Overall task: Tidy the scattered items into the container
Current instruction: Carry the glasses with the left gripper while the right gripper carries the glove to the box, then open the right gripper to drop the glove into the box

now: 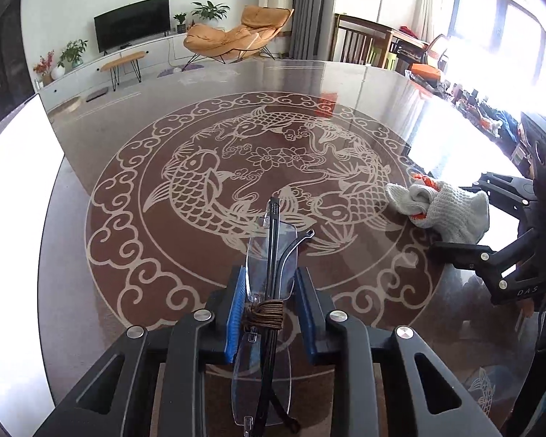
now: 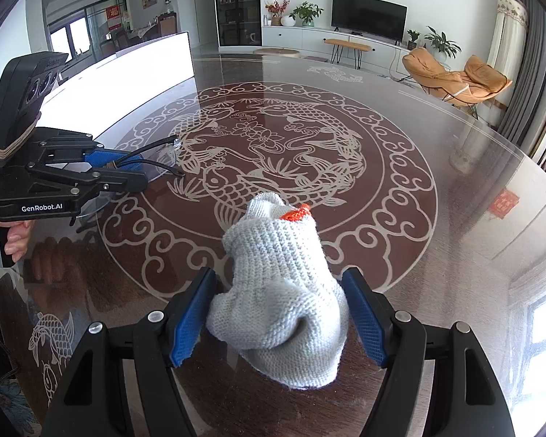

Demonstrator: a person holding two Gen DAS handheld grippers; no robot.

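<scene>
Left wrist view, left tongs (image 1: 269,291) clenched on one pair of glasses (image 1: 271,251), right tongs (image 2: 278,313) released around one glove (image 2: 284,291).

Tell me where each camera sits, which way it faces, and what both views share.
Left wrist: on the left gripper, looking down along its fingers at the folded glasses they clamp.
Right wrist: on the right gripper, whose open fingers flank the knit glove; a hand shows at left.
Shared: the fish-patterned table, glove, glasses, each other's gripper.

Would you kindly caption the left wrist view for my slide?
Left gripper shut on folded glasses above the koi-patterned table.
</scene>
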